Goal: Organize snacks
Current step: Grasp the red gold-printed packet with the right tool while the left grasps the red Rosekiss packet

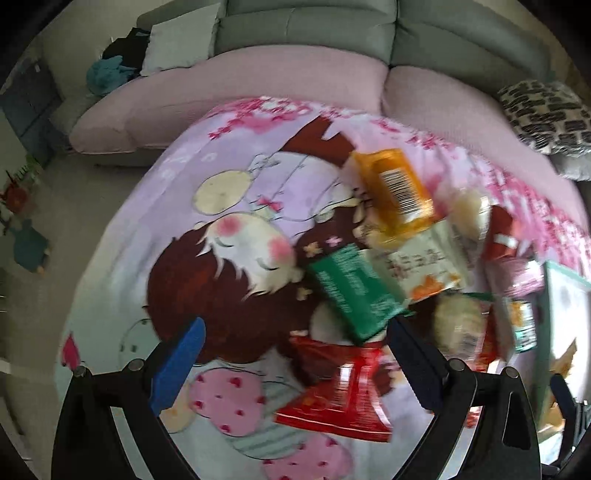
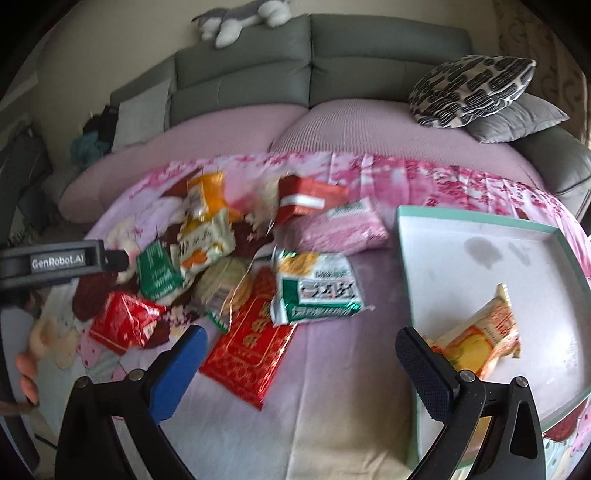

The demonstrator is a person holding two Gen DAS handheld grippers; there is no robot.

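Observation:
A pile of snack packets lies on a pink cartoon blanket (image 2: 332, 406). In the right wrist view: an orange packet (image 2: 208, 194), a green packet (image 2: 157, 275), a small red packet (image 2: 123, 325), a large red packet (image 2: 255, 343), a green-and-white packet (image 2: 317, 288), a pink packet (image 2: 343, 225). A white tray with teal rim (image 2: 491, 221) holds one yellow-orange packet (image 2: 480, 336). My right gripper (image 2: 299, 365) is open and empty, near the tray's left edge. My left gripper (image 1: 295, 362) is open and empty above the red packet (image 1: 340, 398) and green packet (image 1: 351, 291).
A grey sofa with pink seat cushions (image 2: 229, 144) runs behind the blanket. A black-and-white patterned pillow (image 2: 472, 88) lies at the right, a plush toy (image 2: 240, 18) on the backrest. The left gripper's body (image 2: 59, 262) shows at the left of the right wrist view.

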